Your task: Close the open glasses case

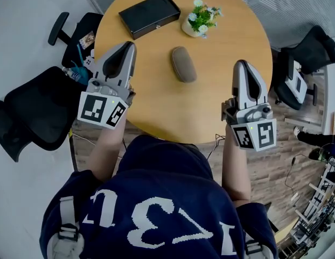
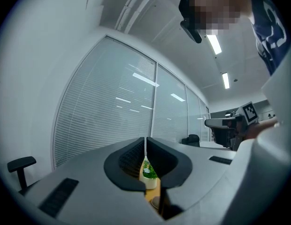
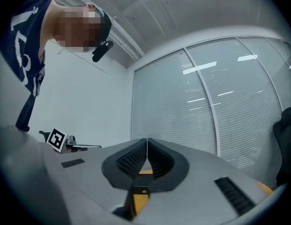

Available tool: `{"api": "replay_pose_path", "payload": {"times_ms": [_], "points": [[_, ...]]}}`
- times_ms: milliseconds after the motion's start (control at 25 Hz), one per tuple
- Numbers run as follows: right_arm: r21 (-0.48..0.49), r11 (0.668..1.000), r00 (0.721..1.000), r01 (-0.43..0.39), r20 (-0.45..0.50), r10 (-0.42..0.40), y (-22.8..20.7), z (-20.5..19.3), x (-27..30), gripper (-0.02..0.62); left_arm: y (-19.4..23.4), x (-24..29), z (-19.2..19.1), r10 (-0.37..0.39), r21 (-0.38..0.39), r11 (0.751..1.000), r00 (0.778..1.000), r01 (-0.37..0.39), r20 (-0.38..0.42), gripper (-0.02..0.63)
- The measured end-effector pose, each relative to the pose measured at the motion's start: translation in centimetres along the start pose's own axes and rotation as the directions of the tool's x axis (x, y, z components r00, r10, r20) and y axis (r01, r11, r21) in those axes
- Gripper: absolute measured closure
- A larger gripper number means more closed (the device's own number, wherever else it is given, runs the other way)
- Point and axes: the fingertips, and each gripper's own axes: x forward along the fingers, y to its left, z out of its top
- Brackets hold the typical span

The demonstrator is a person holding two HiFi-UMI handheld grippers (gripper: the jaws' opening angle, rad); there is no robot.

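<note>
A taupe oval glasses case (image 1: 183, 63) lies in the middle of the round wooden table (image 1: 221, 107); its lid looks down. My left gripper (image 1: 128, 46) hovers over the table's left side, left of the case and apart from it, jaws shut with nothing between them. On the right side my right gripper (image 1: 241, 65) points the same way, also shut and empty, clear of the case. In the left gripper view the closed left gripper (image 2: 145, 145) frames the flower pot (image 2: 148, 173). The right gripper view shows the shut right gripper (image 3: 147, 145) over a strip of table (image 3: 144, 172).
A black flat box (image 1: 149, 14) sits at the table's far left. A small pot of white flowers (image 1: 200, 19) stands at the far middle. Black office chairs (image 1: 27, 112) (image 1: 308, 58) flank the table. The person's torso is at the near edge.
</note>
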Motion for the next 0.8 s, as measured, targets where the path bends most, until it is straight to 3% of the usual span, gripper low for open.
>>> {"api": "replay_pose_path", "payload": {"times_ms": [200, 360, 520, 640, 800], "points": [[-0.018, 1.000, 0.999, 0.025, -0.029, -0.025, -1.2, -1.7, -0.3, 0.568, -0.2, -0.2, -1.9, 0.046, -0.007, 0.999, 0.999, -0.047, -0.019, 0.581], [0.015, 1.000, 0.995, -0.022, -0.096, 0.023, -1.3, -4.7, 0.3, 0.566, -0.4, -0.1, -2.2, 0.060, 0.025, 0.998, 0.997, -0.060, -0.037, 0.581], [0.042, 0.998, 0.977, -0.039, -0.206, 0.047, -1.4, -10.2, 1.1, 0.476, -0.4, 0.1, -3.1, 0.074, 0.025, 0.997, 0.996, -0.073, -0.057, 0.581], [0.047, 0.996, 0.947, -0.073, -0.310, 0.084, -0.9, -15.2, 1.1, 0.448, -0.5, 0.2, -4.3, 0.070, 0.004, 0.998, 0.994, -0.070, -0.084, 0.581], [0.078, 0.991, 0.862, -0.112, -0.488, 0.136, 0.2, -22.9, 0.8, 0.394, -0.5, 0.3, -5.4, 0.072, -0.003, 0.997, 0.991, -0.073, -0.116, 0.581]]}}
